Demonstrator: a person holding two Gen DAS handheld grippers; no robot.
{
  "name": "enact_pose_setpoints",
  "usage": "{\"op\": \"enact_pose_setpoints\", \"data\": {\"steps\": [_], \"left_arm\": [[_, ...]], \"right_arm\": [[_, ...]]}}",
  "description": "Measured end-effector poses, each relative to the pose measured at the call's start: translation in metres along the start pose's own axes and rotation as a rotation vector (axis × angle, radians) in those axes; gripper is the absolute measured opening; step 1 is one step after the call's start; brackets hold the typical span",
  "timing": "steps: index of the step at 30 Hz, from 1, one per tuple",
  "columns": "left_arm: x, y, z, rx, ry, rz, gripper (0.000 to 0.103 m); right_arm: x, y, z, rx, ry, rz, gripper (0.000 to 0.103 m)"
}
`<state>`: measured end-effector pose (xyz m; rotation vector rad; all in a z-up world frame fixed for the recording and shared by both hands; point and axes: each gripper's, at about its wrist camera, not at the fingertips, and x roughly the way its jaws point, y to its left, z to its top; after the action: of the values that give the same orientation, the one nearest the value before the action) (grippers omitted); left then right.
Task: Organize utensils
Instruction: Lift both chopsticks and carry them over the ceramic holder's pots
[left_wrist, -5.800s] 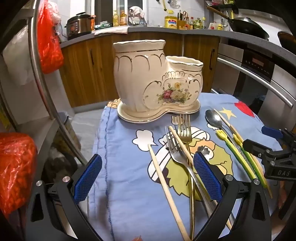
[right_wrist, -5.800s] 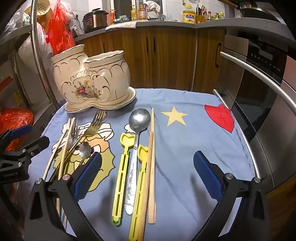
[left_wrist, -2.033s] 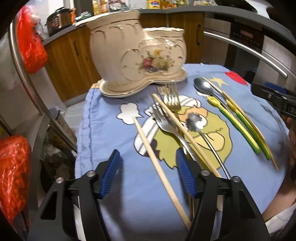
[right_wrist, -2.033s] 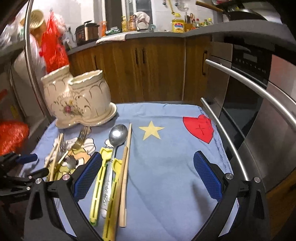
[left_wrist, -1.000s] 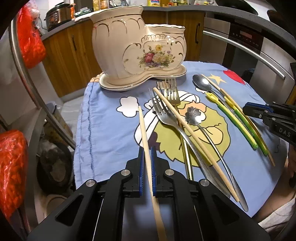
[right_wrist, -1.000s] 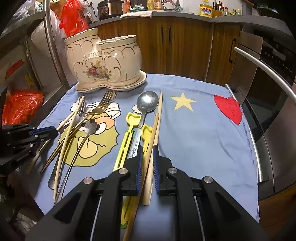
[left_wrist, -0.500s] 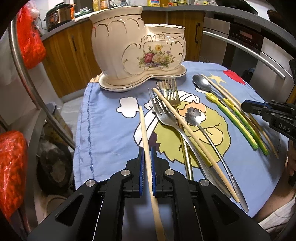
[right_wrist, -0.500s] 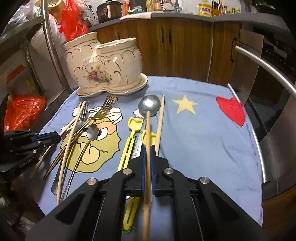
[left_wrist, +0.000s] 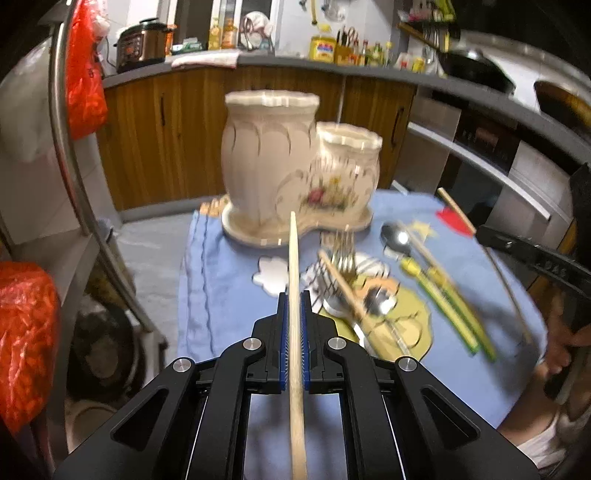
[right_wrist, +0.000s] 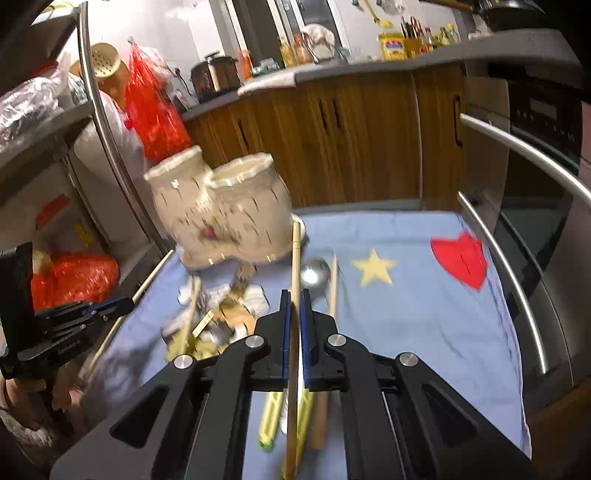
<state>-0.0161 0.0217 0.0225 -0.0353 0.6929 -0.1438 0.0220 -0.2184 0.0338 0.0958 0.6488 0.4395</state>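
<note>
Black gripper (left_wrist: 294, 310), blue pads (silver screws)

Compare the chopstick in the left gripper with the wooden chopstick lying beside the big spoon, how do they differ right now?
The held chopstick is clamped between the left gripper pads; the lying chopstick is gripped by nothing. The held chopstick is off the blue cloth, tip toward the ceramic holder; the lying chopstick rests flat on the cloth beside the spoon. Both are plain, pale wooden sticks.
</note>
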Motion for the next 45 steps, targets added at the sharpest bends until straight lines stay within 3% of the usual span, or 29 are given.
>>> {"op": "enact_pose_setpoints", "data": {"steps": [6,12,18,25,34,45], "left_arm": [[-0.029,0.004,0.025,-0.002,-0.099,-0.042,0.006],[-0.051,0.018,0.078,-0.013,-0.242,-0.121,0.006],[-0.027,0.033,0.143,-0.044,-0.312,-0.199,0.006],[0.019,0.046,0.189,-0.090,-0.372,-0.173,0.006],[0.057,0.041,0.197,-0.083,-0.419,-0.102,0.006],[0.072,0.042,0.181,-0.057,-0.429,-0.054,0.006]], "right_arm": [[-0.005,0.023,0.036,-0.063,-0.072,0.050,0.005],[0.006,0.032,0.085,-0.049,-0.127,0.122,0.005],[0.035,0.032,0.140,0.025,-0.179,0.197,0.005],[0.077,0.032,0.183,0.076,-0.274,0.188,0.005],[0.120,0.037,0.191,0.069,-0.363,0.155,0.005],[0.137,0.034,0.171,0.034,-0.359,0.101,0.005]]}}
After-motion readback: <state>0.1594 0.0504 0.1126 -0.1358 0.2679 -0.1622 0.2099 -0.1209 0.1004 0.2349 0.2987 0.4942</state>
